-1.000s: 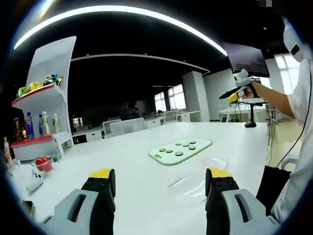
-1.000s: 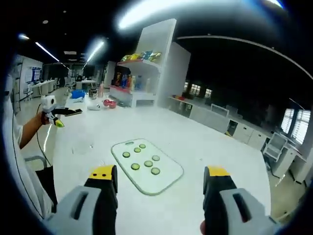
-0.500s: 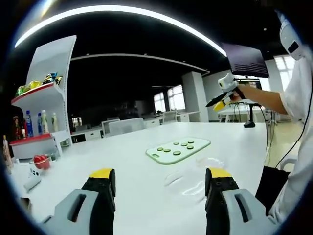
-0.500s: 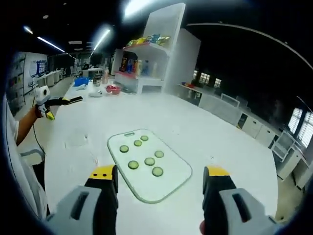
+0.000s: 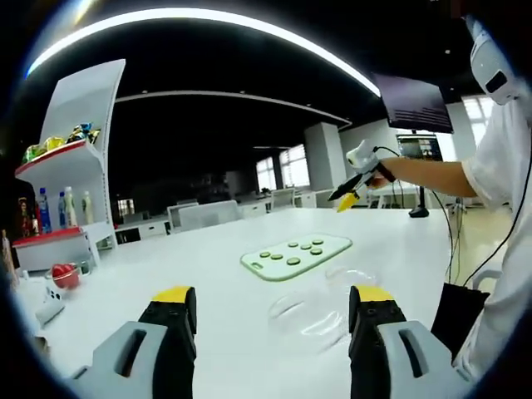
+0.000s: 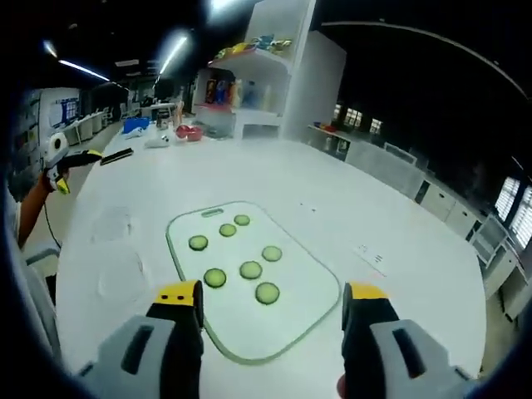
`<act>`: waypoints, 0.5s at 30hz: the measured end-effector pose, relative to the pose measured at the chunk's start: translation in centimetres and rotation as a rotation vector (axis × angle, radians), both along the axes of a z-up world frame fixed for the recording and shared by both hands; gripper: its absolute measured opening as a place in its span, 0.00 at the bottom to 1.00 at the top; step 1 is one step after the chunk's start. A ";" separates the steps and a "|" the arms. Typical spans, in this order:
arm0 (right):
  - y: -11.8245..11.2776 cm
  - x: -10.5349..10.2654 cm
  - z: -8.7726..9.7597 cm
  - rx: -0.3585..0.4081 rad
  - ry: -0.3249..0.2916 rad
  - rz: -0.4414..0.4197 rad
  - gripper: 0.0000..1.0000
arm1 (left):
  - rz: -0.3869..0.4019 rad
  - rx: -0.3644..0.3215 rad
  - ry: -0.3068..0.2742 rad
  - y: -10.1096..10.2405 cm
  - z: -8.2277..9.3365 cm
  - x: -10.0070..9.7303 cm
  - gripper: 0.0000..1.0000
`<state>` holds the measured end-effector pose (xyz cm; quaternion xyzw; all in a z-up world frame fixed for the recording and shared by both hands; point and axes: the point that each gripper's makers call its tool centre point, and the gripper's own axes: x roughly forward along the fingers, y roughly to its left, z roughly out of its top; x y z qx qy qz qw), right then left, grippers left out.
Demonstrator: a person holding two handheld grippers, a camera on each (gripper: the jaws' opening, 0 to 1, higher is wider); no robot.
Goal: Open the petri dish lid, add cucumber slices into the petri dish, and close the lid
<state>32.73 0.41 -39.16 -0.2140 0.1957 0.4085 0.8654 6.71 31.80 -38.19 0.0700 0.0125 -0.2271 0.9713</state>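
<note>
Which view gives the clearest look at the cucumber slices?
The right gripper view: the cucumber slices lie close, seen from above on the cutting board. The left gripper view shows them far off, small and flattened.

A wide white bench carries a pale green rounded cutting board bearing six cucumber slices. Just beside the board lies a clear plastic petri dish, its lid touching the bench separately.

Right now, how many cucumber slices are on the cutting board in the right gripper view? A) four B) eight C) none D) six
D: six green cucumber slices lie spread on the pale cutting board, just beyond the open right tongs.
</note>
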 end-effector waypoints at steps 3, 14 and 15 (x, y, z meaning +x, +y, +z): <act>0.4 0.5 -0.7 -0.001 0.013 -0.008 0.65 | 0.000 -0.002 -0.004 0.0 0.1 -0.1 0.75; 0.9 1.6 -3.3 -0.020 0.046 -0.027 0.63 | -0.003 0.001 -0.016 0.1 0.6 -0.6 0.75; 0.9 1.6 -3.5 -0.025 0.048 -0.027 0.63 | -0.005 0.001 -0.016 0.1 0.6 -0.6 0.75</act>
